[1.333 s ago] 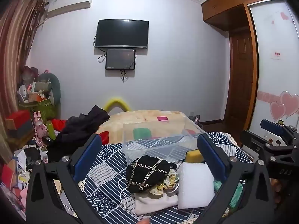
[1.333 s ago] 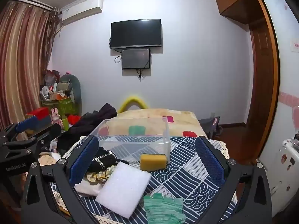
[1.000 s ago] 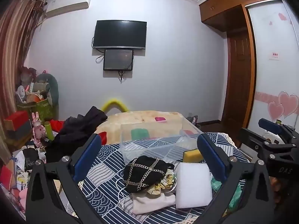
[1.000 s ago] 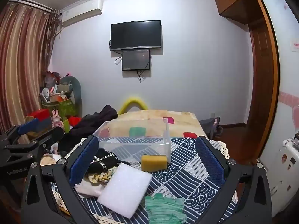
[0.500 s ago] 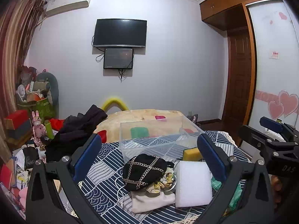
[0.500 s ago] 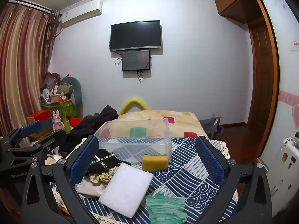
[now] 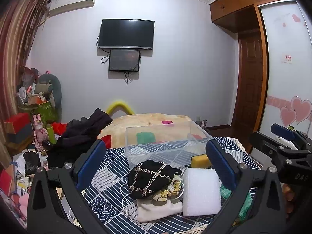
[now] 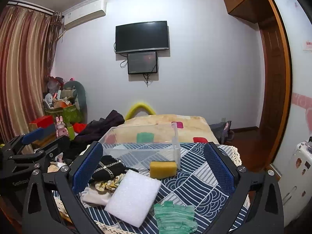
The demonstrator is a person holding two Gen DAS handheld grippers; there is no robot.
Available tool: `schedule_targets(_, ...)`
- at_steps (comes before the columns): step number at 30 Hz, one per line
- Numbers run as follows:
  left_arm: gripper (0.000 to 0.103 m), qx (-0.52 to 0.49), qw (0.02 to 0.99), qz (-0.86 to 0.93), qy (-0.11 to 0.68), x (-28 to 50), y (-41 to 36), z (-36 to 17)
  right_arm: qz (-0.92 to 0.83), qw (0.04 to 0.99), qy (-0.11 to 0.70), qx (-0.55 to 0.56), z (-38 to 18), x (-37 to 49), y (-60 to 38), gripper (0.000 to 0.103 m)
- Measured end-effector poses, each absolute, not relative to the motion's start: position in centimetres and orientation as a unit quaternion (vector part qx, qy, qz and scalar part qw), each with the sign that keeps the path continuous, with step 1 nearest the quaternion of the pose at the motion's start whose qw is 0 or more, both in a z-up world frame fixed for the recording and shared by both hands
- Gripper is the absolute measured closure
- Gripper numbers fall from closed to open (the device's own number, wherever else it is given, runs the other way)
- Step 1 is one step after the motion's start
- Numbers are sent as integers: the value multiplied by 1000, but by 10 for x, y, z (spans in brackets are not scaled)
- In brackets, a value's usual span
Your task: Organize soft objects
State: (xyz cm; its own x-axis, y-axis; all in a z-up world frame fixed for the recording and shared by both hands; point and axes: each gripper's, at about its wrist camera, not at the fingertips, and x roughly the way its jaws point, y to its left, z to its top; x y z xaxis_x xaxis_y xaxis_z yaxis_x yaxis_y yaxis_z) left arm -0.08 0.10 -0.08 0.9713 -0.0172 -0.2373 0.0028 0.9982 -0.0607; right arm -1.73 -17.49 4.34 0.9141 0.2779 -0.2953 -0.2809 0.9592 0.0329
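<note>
White foam pad (image 8: 133, 195) lies flat beside yellow sponge (image 8: 162, 169).

Clear plastic bin (image 8: 140, 152) centre frame, empty. Yellow sponge (image 8: 162, 169) touching its front. White foam pad (image 8: 133, 194), black chained hat (image 8: 108, 168), green cloth (image 8: 174, 217) lower frame.

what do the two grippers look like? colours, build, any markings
Both match: the left gripper and right gripper have black angular frames with triangular cut-outs and silver screw heads, and long flat fingers faced with textured blue pads. White lettering marks the bodies: "DAS" on the right one seen from the left camera, "GenRobot" (partly cut off) on the left one. No cables or sleeves visible.
</note>
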Motion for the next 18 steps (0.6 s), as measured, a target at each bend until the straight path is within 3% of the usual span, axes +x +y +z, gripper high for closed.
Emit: schedule_targets(18, 0, -25, 993, -3, 116, -2, -3, -4, 141, 979, 147, -4, 42, -19, -175, 0)
